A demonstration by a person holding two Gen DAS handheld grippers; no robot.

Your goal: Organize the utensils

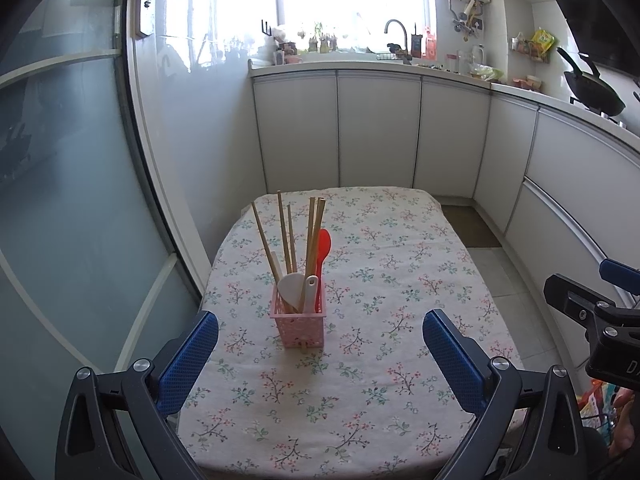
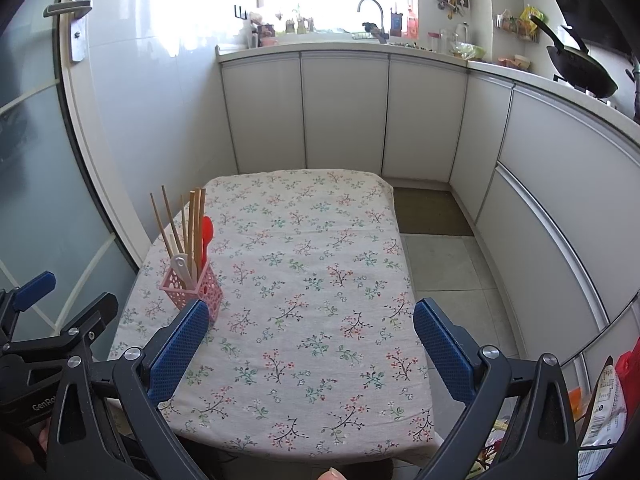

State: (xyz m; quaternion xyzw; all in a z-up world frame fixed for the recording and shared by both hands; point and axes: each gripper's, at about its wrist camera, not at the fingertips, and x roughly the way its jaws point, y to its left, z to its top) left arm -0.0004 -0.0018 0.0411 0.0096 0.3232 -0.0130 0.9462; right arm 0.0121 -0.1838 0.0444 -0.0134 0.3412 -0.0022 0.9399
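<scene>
A pink perforated utensil holder [image 1: 299, 327] [image 2: 196, 289] stands on the left half of the table with the floral cloth [image 1: 380, 264] [image 2: 316, 240]. Inside it are several wooden chopsticks [image 1: 288, 236] [image 2: 194, 220], a red spoon [image 1: 323, 248] [image 2: 207, 230] and two white spoons [image 1: 294, 289] [image 2: 182, 266]. My left gripper [image 1: 320, 332] is open, just short of the holder, with nothing between its blue fingers. The right gripper [image 2: 311, 322] is also open and empty, over the table's near middle, with the holder just past its left finger [image 2: 182, 346].
White cabinets and a counter with a sink tap [image 1: 396, 26] run along the back and right. A black wok [image 2: 580, 64] sits on the stove at right. A glass sliding door [image 1: 60, 200] stands left of the table. Tiled floor and a brown mat [image 2: 432, 212] lie to the right.
</scene>
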